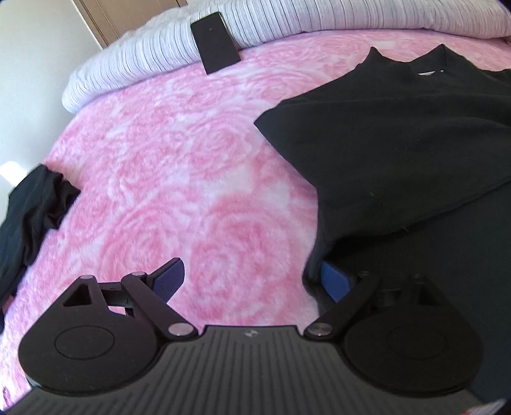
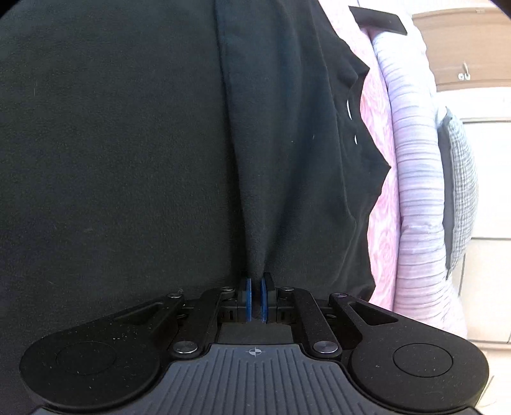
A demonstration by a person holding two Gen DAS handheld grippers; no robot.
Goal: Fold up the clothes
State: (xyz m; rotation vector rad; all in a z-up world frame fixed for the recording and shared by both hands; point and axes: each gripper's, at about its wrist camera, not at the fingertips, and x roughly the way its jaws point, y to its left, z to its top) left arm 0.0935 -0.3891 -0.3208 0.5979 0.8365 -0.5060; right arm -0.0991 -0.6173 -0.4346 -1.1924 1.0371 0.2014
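A black T-shirt (image 1: 399, 134) lies spread on the pink rose-patterned blanket (image 1: 191, 153), collar toward the pillows, one sleeve folded over its body. My left gripper (image 1: 252, 281) stands open at the shirt's left edge; its right pad (image 1: 333, 282) is tucked under the cloth, its left pad (image 1: 171, 277) is over bare blanket. In the right wrist view the same black T-shirt (image 2: 127, 143) fills most of the picture. My right gripper (image 2: 255, 298) is shut on a pinched ridge of the shirt's fabric that rises between the blue pads.
A second crumpled black garment (image 1: 28, 217) lies at the blanket's left edge. A black rectangular box (image 1: 215, 41) leans on the striped white pillows (image 1: 287, 22). A checked cushion (image 2: 460, 191) and wooden cabinets (image 2: 466, 48) lie beyond the bed.
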